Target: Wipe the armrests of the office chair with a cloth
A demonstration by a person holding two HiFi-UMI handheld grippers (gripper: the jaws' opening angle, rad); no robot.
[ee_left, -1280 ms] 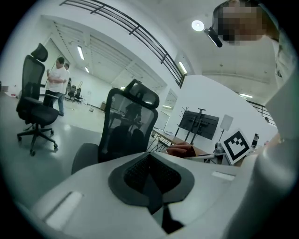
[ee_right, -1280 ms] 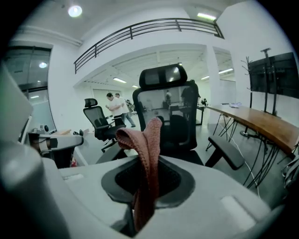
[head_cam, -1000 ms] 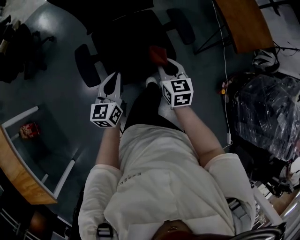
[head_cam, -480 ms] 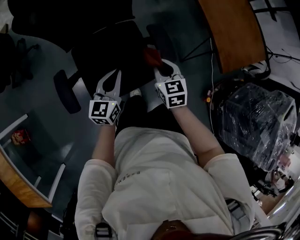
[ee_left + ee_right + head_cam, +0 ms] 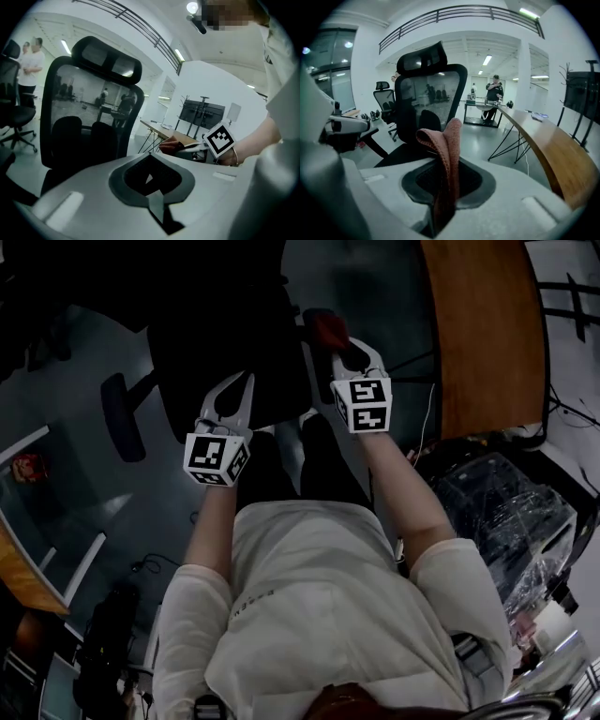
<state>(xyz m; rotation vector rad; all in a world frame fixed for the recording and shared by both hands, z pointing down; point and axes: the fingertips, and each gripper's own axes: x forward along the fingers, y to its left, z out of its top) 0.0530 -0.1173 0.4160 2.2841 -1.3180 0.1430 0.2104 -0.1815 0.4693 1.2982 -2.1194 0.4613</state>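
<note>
The black mesh-backed office chair [image 5: 220, 334] stands right in front of me, also filling the left gripper view [image 5: 89, 103] and the right gripper view [image 5: 433, 93]. One armrest [image 5: 122, 416] juts out at its left. My right gripper [image 5: 354, 351] is shut on a reddish cloth [image 5: 330, 331], which hangs folded between its jaws [image 5: 445, 140] at the chair's right side. My left gripper [image 5: 244, 381] hovers over the seat edge, shut with nothing in it [image 5: 151, 178]. From the left gripper view, the cloth [image 5: 169, 145] shows beyond the chair.
A long curved wooden table [image 5: 487, 334] on thin black legs runs along the right [image 5: 543, 136]. A plastic-wrapped bundle [image 5: 506, 512] lies on the floor at the right. Another wooden desk edge [image 5: 19, 568] is at the left. People [image 5: 493, 93] and another chair [image 5: 382, 91] stand farther off.
The person has stepped up to the chair, and both grippers are now higher in the head view, over it. The right gripper still holds the cloth; the left stays shut.
</note>
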